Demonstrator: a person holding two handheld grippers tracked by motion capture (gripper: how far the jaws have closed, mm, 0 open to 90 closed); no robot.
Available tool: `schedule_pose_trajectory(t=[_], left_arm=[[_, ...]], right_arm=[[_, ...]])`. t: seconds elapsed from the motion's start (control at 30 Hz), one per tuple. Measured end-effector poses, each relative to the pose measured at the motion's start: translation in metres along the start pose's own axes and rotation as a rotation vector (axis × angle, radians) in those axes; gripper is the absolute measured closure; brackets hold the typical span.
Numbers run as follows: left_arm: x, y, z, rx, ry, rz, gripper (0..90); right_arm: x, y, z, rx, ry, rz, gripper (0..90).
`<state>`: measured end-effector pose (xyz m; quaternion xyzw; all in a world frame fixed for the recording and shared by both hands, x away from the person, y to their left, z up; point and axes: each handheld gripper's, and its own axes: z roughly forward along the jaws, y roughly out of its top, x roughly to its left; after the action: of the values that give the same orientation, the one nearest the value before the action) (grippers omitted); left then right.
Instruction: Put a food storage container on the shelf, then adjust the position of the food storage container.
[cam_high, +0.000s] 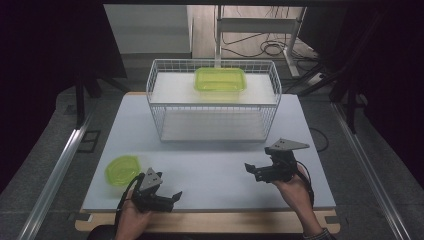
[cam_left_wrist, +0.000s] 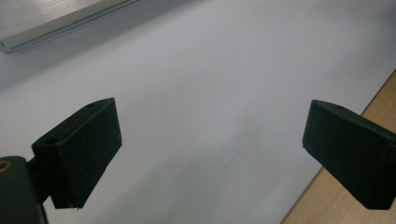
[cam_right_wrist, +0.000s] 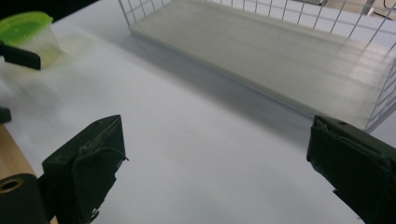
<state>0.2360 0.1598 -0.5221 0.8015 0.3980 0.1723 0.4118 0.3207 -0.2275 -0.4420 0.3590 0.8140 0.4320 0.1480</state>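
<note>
A small round container with a green lid (cam_high: 122, 170) stands at the table's front left, and the right gripper view catches it too (cam_right_wrist: 28, 33). A rectangular green-lidded box (cam_high: 220, 80) rests on the upper shelf of a white wire rack (cam_high: 214, 100). My left gripper (cam_high: 171, 198) lies open near the front edge, just right of the round container, with nothing between its jaws (cam_left_wrist: 210, 154). My right gripper (cam_high: 251, 170) is open at the front right, pointing left over bare table (cam_right_wrist: 215, 168).
The white tabletop (cam_high: 210, 165) sits on a wooden board (cam_high: 225, 222) that shows along the front edge. The rack's lower shelf (cam_right_wrist: 261, 51) is bare. Metal rails run along both sides of the table, and a desk frame with cables stands behind.
</note>
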Motion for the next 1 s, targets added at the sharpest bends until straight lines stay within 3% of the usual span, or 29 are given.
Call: schedule_pose_trajectory(t=[0.33, 0.53, 0.7, 0.87, 0.93, 0.97, 1.0], left_arm=[[-0.003, -0.001, 0.001, 0.008, 0.026, 0.046, 2.3], [-0.004, 0.001, 0.0, 0.002, 0.023, 0.029, 1.0], [0.003, 0.008, -0.006, -0.001, 0.027, -0.007, 1.9], [0.014, 0.016, -0.017, -0.008, 0.067, -0.008, 16.2], [0.021, 0.019, -0.022, -0.031, 0.063, -0.035, 27.8], [0.026, 0.02, -0.024, -0.039, 0.053, -0.049, 39.2], [0.029, 0.021, -0.026, -0.042, 0.048, -0.056, 39.2]], right_arm=[[0.001, -0.036, 0.005, 0.023, -0.001, 0.009, 4.4], [-0.001, -0.057, 0.009, 0.06, -0.002, 0.036, 4.3], [-0.001, -0.061, 0.014, 0.08, -0.011, 0.021, 4.4], [0.0, -0.062, 0.016, 0.084, -0.01, 0.01, 4.4], [-0.001, -0.062, 0.016, 0.084, -0.009, 0.01, 4.4], [-0.001, -0.063, 0.017, 0.082, -0.007, 0.013, 4.5], [-0.001, -0.063, 0.017, 0.082, -0.007, 0.013, 4.5]])
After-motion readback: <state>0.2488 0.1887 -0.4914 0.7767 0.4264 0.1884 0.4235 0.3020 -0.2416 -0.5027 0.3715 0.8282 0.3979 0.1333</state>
